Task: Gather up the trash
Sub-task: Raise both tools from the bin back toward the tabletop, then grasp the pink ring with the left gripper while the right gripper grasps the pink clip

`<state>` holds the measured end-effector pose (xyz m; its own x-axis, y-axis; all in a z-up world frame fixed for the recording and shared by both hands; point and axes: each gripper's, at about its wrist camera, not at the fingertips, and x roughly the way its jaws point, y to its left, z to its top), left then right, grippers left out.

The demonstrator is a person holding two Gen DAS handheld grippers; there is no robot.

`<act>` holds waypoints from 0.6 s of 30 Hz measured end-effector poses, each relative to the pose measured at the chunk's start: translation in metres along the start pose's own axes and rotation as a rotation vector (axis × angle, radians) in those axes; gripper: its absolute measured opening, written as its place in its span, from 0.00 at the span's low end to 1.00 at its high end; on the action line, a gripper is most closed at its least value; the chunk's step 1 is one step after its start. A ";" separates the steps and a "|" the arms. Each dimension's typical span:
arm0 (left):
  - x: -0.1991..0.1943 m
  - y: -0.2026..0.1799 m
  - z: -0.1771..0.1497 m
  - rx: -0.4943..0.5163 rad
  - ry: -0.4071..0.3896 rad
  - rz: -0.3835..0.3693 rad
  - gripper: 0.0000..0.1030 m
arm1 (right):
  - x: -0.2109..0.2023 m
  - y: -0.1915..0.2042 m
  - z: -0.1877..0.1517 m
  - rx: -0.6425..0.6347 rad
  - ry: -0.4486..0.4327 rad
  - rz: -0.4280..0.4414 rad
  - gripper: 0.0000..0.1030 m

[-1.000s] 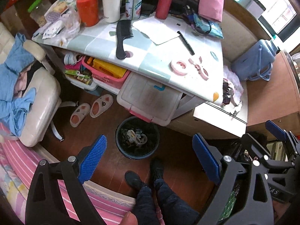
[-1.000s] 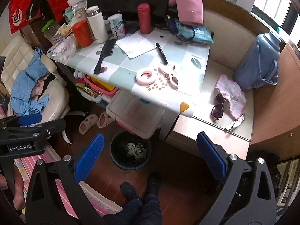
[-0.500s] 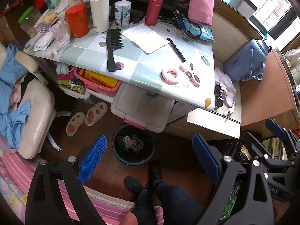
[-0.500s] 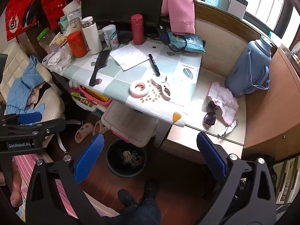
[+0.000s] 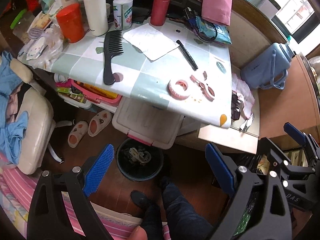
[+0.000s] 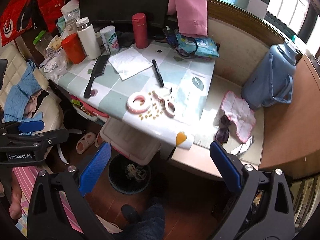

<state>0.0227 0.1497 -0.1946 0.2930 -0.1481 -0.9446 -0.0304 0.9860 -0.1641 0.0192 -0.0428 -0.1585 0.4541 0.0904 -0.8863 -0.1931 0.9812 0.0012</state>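
Grippers: left gripper (image 5: 159,172) and right gripper (image 6: 159,169) both hang above the floor with blue pads spread wide, nothing between them.
Trash bin: dark round trash bin (image 6: 117,184) stands on the wooden floor, partly tucked under a white storage box (image 6: 130,142); crumpled waste lies inside it.
Scraps: small tan paper scraps (image 6: 149,116) are scattered on the tablecloth (image 5: 144,76) near its front edge, between and beside a pink tape roll (image 6: 138,102) and pink scissors (image 6: 167,102).
Foil: what looks like a crinkled silver wrapper (image 6: 243,147) lies on the lower desk near sunglasses (image 6: 223,134) and a pink-edged cloth (image 6: 239,114).
Clutter on table: black comb (image 5: 111,57), white paper sheet (image 5: 152,40), black pen (image 5: 187,54), red flask (image 5: 161,7), white flask (image 5: 96,10), orange cup (image 5: 70,23).
In the way: person's dark-trousered legs (image 5: 176,208) and shoes stand just beside the bin; slippers (image 5: 90,127) sit to its left.
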 end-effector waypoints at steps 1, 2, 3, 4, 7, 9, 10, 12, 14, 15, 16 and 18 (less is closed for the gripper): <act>0.003 -0.002 0.004 -0.001 0.005 0.003 0.88 | 0.004 -0.002 0.004 -0.003 0.003 0.003 0.95; 0.008 -0.004 0.009 -0.003 0.011 0.006 0.88 | 0.009 -0.005 0.009 -0.005 0.008 0.008 0.95; 0.010 -0.005 0.012 -0.006 0.013 0.010 0.88 | 0.013 -0.007 0.013 -0.005 0.011 0.013 0.95; 0.015 -0.008 0.017 -0.011 0.015 0.012 0.88 | 0.017 -0.011 0.018 -0.007 0.013 0.020 0.95; 0.030 -0.014 0.031 -0.016 0.030 0.019 0.88 | 0.033 -0.019 0.030 -0.024 0.022 0.031 0.94; 0.041 -0.018 0.038 -0.018 0.039 0.026 0.88 | 0.047 -0.025 0.036 -0.031 0.040 0.045 0.89; 0.047 -0.019 0.042 -0.022 0.046 0.025 0.88 | 0.053 -0.028 0.039 -0.031 0.048 0.052 0.87; 0.058 -0.021 0.048 -0.034 0.061 0.026 0.88 | 0.066 -0.032 0.044 -0.032 0.065 0.064 0.84; 0.068 -0.023 0.054 -0.041 0.069 0.030 0.87 | 0.078 -0.037 0.048 -0.032 0.079 0.074 0.83; 0.074 -0.024 0.058 -0.047 0.074 0.031 0.87 | 0.084 -0.039 0.049 -0.032 0.085 0.079 0.81; 0.077 -0.025 0.061 -0.049 0.076 0.031 0.87 | 0.090 -0.041 0.051 -0.031 0.091 0.087 0.78; 0.085 -0.026 0.067 -0.056 0.083 0.032 0.87 | 0.101 -0.044 0.055 -0.027 0.102 0.100 0.75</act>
<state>0.1124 0.1166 -0.2513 0.2111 -0.1248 -0.9695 -0.0925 0.9848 -0.1469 0.1210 -0.0678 -0.2227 0.3406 0.1686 -0.9250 -0.2569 0.9630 0.0810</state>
